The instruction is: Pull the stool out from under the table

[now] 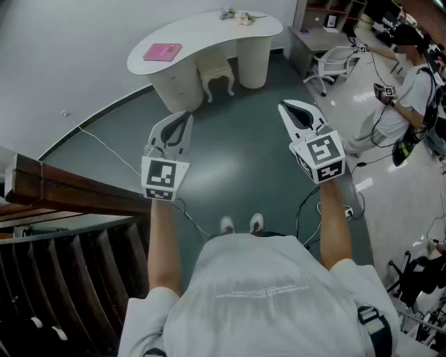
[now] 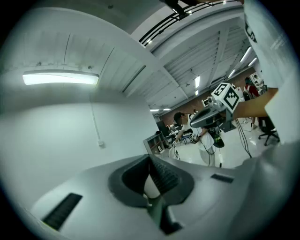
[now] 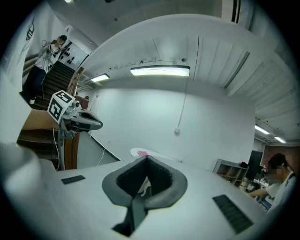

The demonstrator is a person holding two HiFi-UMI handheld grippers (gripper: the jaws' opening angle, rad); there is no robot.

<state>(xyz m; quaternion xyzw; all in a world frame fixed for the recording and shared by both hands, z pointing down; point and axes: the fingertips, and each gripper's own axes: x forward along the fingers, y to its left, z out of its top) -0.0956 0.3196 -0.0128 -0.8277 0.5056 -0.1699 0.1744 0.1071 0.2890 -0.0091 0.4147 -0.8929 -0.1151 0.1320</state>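
Note:
A cream stool (image 1: 216,74) with carved legs stands tucked under the white curved table (image 1: 209,31) at the far side of the green floor. I am standing some way from it. My left gripper (image 1: 184,116) and right gripper (image 1: 284,107) are held up in front of me, side by side, pointing towards the table. Both are shut with nothing between the jaws. In the left gripper view the closed fingertips (image 2: 151,165) point at the wall. In the right gripper view the table (image 3: 157,154) shows small and far beyond the jaws.
A pink book (image 1: 162,51) and flowers (image 1: 237,17) lie on the table. A white office chair (image 1: 336,61) and a person (image 1: 408,97) are at the right. A wooden stair railing (image 1: 70,192) runs at the left. A white cable (image 1: 104,146) crosses the floor.

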